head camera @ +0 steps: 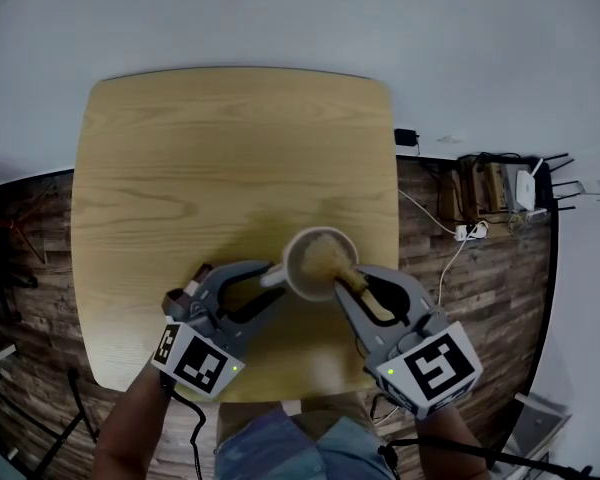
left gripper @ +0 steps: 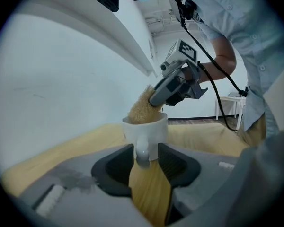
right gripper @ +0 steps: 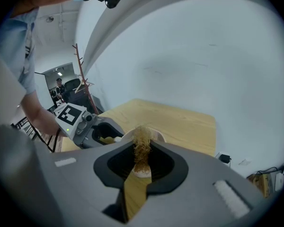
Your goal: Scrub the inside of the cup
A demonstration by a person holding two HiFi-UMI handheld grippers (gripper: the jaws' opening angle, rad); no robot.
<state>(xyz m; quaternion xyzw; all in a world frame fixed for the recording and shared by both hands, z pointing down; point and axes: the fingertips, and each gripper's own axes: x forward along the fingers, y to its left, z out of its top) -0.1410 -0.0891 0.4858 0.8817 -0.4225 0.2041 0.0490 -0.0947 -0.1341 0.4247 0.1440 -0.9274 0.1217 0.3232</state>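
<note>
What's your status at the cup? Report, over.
Left tongs open, handle between them. Right tongs shut on brush, bristles in cup. Nothing in the way.

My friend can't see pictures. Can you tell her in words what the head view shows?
Looking down at a wooden table: the right gripper holds a scrubbing brush with its bristles inside a white cup. The left gripper has its jaws open on either side of the cup's handle.
</note>
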